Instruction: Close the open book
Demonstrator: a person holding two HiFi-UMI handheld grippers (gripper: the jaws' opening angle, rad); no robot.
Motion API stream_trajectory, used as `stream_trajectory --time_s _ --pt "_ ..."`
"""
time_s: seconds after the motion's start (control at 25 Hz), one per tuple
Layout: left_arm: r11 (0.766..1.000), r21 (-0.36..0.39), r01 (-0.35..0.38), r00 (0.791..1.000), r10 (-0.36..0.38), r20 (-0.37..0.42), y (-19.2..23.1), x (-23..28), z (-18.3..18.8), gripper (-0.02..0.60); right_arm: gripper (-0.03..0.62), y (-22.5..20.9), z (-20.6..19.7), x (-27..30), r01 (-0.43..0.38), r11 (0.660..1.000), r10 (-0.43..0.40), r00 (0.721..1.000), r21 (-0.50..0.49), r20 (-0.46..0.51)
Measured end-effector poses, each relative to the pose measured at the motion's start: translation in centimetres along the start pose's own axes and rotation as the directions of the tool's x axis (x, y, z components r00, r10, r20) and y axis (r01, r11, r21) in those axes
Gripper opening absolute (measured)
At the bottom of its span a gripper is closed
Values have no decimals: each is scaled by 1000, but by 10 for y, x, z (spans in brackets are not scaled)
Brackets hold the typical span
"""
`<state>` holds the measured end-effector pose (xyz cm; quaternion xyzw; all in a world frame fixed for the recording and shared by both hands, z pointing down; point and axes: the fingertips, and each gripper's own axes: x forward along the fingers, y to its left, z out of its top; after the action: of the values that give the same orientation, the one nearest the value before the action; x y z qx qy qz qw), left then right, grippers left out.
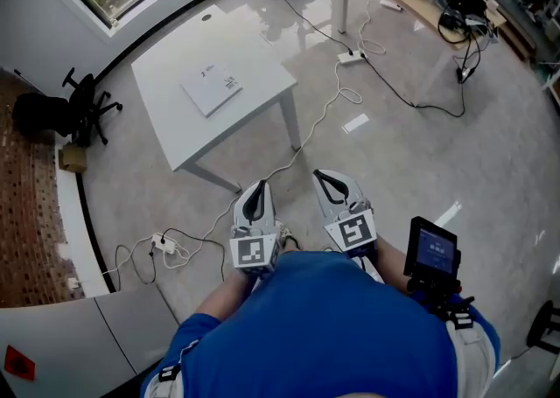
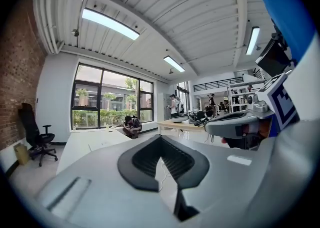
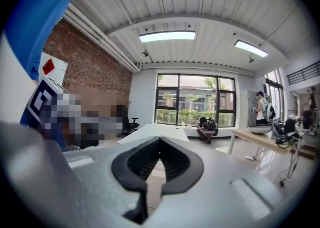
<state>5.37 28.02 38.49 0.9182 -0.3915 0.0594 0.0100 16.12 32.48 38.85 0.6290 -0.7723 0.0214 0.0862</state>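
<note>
In the upper left of the head view, a white table holds a book, lying flat near its middle. At bottom centre, the left gripper and right gripper are both closed and empty, well apart from the table. A cardboard box sits on the floor at left, its contents unseen.

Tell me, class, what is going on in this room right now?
A person in a blue shirt faces a white table from some way off, holding the left gripper and right gripper close to the body. Both are shut and empty. The book lies flat on the table, well apart from both grippers.
</note>
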Motion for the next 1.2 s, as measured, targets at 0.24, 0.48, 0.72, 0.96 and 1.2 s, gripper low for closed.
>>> stream_trajectory --time_s 0.24,0.48,0.72,0.96,1.2 --pt "998 -30 -63 998 63 -4 55 20 5 5 3 17 13 56 -53 998 53 999 -22 -3" --pt "995 -50 -89 996 88 -10 108 40 4 5 3 29 24 114 -83 996 82 997 -41 -17" --pt "994 -54 -96 995 96 0 167 51 2 5 3 52 37 174 -102 993 101 995 -59 -18" --pt "994 -50 -93 996 94 14 212 66 3 5 3 76 44 225 -124 990 122 992 -66 -27" --pt "988 -74 -135 991 132 -33 249 76 -14 5 3 88 37 266 -165 983 159 985 -76 -72"
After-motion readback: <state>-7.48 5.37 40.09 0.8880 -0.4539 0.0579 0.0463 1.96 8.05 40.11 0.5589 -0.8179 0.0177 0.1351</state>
